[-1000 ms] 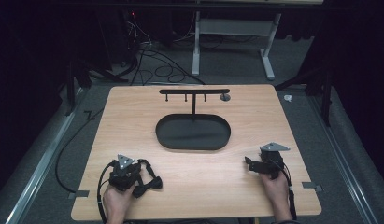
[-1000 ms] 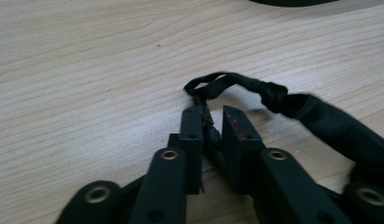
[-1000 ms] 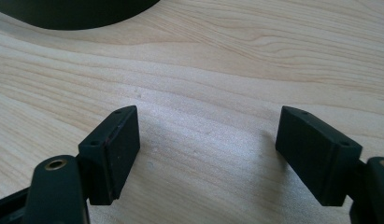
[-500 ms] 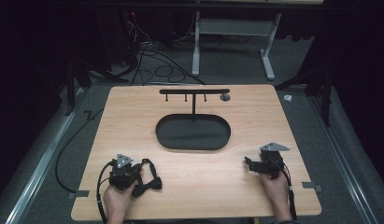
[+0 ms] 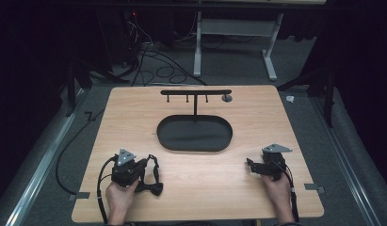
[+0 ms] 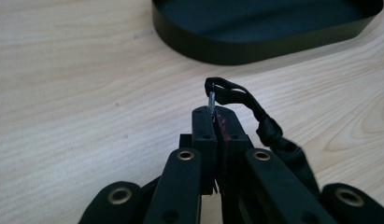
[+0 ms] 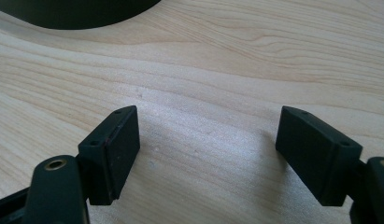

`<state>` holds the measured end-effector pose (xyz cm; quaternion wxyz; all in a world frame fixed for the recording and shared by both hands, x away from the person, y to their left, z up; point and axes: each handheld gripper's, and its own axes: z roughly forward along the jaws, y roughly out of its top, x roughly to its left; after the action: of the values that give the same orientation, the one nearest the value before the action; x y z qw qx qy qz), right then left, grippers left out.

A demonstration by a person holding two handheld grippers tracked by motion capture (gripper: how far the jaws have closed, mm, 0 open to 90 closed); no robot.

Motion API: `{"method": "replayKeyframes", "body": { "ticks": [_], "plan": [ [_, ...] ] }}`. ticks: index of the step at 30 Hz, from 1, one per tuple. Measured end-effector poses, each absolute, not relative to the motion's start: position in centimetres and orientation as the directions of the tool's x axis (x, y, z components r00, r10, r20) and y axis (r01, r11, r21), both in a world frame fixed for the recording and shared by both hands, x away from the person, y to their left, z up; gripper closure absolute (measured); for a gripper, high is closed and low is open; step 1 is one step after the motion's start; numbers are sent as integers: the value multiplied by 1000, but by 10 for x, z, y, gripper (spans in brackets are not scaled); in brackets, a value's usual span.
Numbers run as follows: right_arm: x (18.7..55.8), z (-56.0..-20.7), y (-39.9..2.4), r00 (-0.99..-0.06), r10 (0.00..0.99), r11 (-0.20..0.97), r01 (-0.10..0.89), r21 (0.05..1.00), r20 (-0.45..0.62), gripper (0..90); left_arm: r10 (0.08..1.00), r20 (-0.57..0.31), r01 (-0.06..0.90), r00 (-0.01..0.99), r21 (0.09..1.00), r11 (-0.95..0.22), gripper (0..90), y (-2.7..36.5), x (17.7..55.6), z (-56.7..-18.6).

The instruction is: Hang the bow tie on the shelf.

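Observation:
A black bow tie (image 5: 152,189) lies on the wooden table near the front left, and its thin strap (image 5: 155,165) loops up toward my left gripper (image 5: 145,165). In the left gripper view, that gripper (image 6: 214,113) is shut on the strap's small metal clasp (image 6: 211,100), with the black strap (image 6: 262,125) trailing off to the right. My right gripper (image 5: 251,165) rests at the front right. In the right gripper view its jaws (image 7: 208,140) stand wide open over bare wood, holding nothing.
A black oval tray (image 5: 168,139) sits mid-table, its rim (image 6: 236,49) just beyond my left gripper. Behind it stands a black T-shaped rack (image 5: 196,92) with small hooks, and a small grey disc (image 5: 227,98) lies beside it. Cables cover the floor beyond the table.
My left gripper has edged slightly forward with the strap in it. The right gripper has not moved.

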<state>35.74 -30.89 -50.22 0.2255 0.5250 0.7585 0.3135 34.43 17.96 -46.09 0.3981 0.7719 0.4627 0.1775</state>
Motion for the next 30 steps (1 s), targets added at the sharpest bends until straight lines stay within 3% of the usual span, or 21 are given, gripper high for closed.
{"method": "replayKeyframes", "body": {
  "ticks": [30],
  "plan": [
    [357,-502,-309,-347,938,252,655,712,-13,229,785,-35,468,618,819,-331,879,150,360,-413]
  ]
}}
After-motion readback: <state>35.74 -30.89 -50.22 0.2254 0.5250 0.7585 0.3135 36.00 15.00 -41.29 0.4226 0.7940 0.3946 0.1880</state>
